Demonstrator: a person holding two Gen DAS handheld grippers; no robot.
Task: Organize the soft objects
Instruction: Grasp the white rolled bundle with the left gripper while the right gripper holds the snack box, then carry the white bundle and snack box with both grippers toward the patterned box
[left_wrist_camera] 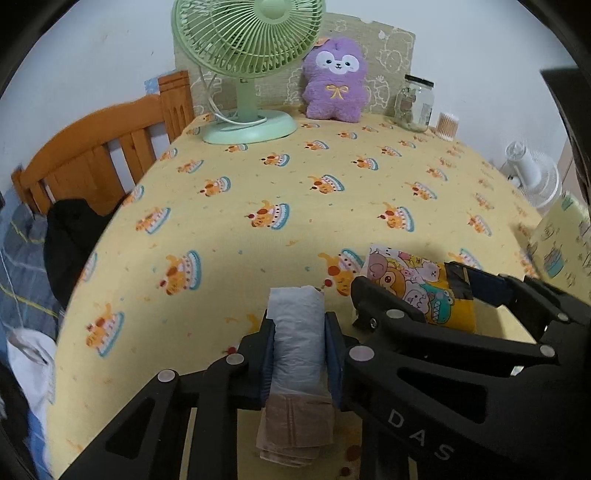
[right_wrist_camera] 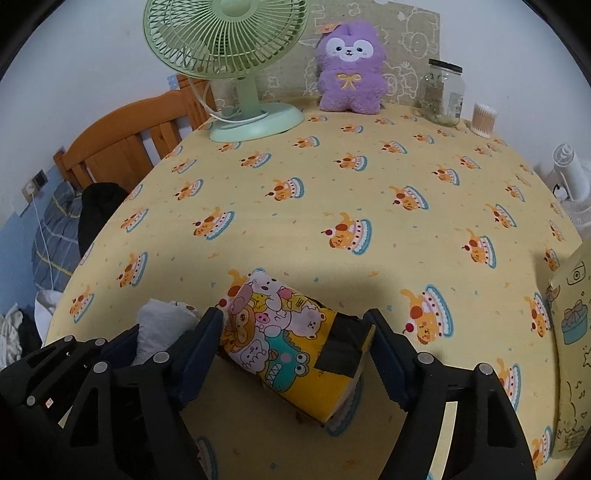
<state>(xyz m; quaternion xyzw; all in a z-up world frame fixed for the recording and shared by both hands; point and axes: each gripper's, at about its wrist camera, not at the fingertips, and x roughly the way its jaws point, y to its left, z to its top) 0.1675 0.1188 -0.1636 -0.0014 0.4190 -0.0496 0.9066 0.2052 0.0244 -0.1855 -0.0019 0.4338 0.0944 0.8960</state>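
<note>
Left gripper [left_wrist_camera: 300, 345]: clamped on white plastic roll [left_wrist_camera: 299, 332], held just above yellow tablecloth [left_wrist_camera: 229, 206]. Right gripper [right_wrist_camera: 295, 354]: jaws spread, straddling cartoon-print pouch [right_wrist_camera: 284, 339], which lay on tablecloth near front edge, just beside roll.

Plain white wall [right_wrist_camera: 92, 55] behind. Orange wooden slatted headboard [left_wrist_camera: 96, 147] at left beside table under yellow cake-print cloth [right_wrist_camera: 332, 177]. Beige cartoon-print backboard [right_wrist_camera: 413, 33] against wall. White standing fan [right_wrist_camera: 570, 181] at right
</note>
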